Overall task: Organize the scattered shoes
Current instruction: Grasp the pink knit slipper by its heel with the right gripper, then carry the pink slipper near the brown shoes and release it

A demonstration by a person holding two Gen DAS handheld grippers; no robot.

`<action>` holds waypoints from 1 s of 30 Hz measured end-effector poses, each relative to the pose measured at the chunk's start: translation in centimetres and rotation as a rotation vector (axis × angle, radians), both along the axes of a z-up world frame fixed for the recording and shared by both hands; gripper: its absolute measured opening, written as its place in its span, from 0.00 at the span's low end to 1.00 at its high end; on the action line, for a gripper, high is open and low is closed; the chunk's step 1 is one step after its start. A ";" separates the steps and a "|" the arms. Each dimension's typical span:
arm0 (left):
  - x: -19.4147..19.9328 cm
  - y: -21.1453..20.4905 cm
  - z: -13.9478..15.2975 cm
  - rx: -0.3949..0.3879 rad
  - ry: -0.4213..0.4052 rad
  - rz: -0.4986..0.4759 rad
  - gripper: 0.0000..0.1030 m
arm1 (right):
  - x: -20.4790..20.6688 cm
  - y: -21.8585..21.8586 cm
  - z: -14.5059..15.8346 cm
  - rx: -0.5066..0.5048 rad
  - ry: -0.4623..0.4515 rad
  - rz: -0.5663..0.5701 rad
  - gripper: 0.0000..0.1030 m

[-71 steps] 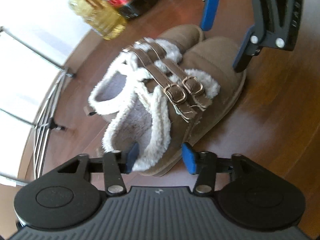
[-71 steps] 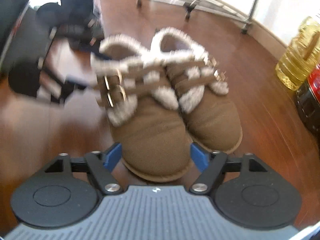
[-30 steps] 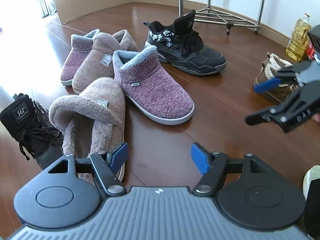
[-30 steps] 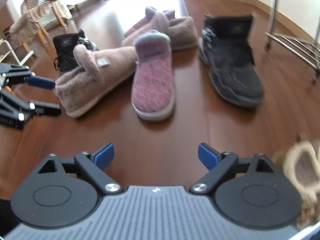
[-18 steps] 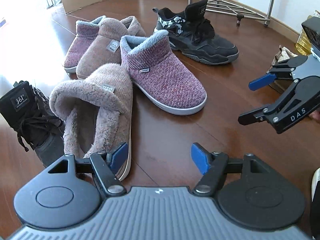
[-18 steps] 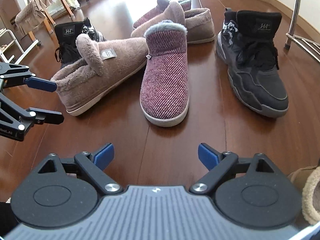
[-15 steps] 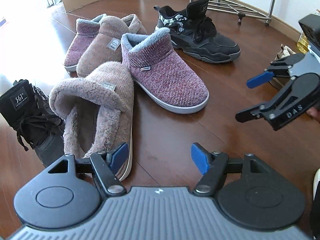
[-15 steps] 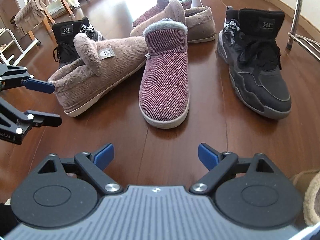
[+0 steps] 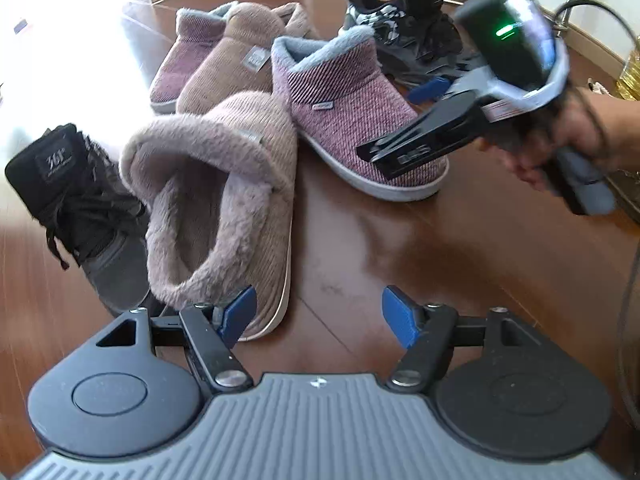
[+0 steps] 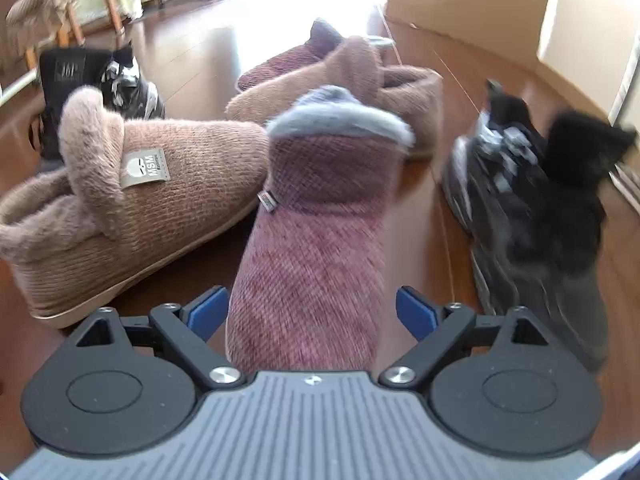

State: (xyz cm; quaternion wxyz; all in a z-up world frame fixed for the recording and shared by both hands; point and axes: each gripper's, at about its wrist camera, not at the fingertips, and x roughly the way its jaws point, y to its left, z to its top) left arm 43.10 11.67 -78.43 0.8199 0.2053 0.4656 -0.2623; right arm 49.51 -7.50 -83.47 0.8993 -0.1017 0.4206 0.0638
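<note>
Several shoes lie scattered on the wooden floor. A maroon knit slipper (image 10: 316,236) with a grey fleece collar points its toe between the open fingers of my right gripper (image 10: 312,314); the same slipper (image 9: 352,108) shows in the left wrist view, with the right gripper (image 9: 420,120) over its toe. A tan fleece slipper (image 9: 224,200) lies just ahead of my open, empty left gripper (image 9: 320,316), its heel by the left finger; it also shows in the right wrist view (image 10: 132,204).
A second tan slipper (image 9: 236,64) and a second maroon slipper (image 9: 184,52) lie behind. One black high-top sneaker (image 9: 76,208) is at the left, another (image 10: 540,208) at the right. A cardboard box (image 10: 468,4) stands at the back.
Both grippers moved forward and down toward the shoes. The right gripper now straddles the maroon slipper's toe. The left gripper has closed in on the tan slipper's heel.
</note>
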 end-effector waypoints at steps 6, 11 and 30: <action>-0.4 0.2 0.2 0.006 -0.003 0.012 0.69 | -2.7 -0.3 -0.1 -0.017 -0.030 0.070 0.37; -0.9 -1.0 0.6 -0.017 -0.002 -0.034 0.69 | -8.7 -2.7 1.2 0.059 0.075 0.089 0.36; -4.3 -7.5 0.4 -0.008 0.043 -0.258 0.70 | -23.5 -5.2 1.6 0.135 0.162 -0.010 0.57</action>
